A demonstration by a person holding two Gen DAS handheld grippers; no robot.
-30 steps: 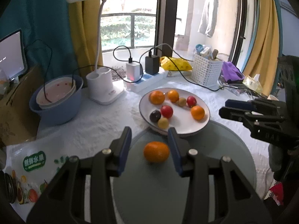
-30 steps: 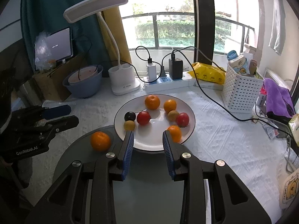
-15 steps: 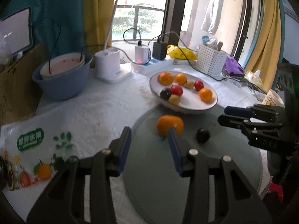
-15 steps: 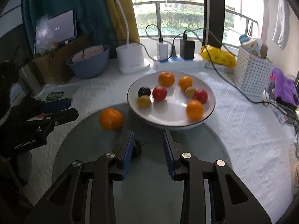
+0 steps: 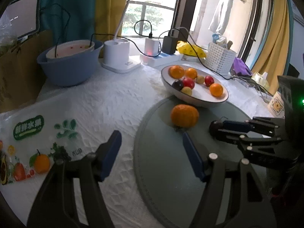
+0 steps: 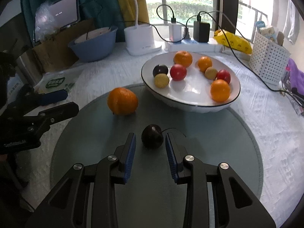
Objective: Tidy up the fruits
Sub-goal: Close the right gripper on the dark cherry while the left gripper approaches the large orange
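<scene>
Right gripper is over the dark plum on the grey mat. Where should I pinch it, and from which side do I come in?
Pinch the dark plum across its widest middle, coming down from the near side, where the right gripper already flanks it with gaps on both sides. It is round and rests on the grey mat with its thin stem pointing away to the right, so keep the pads off that.

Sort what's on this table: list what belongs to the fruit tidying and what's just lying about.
Fruit job:
- big orange
- dark plum
- round mat
- white bowl of fruit
- left gripper
- right gripper

Lying about:
- blue basin
- lamp base
- power strip
- white basket
- yellow bag
- fruit-print bag
</scene>
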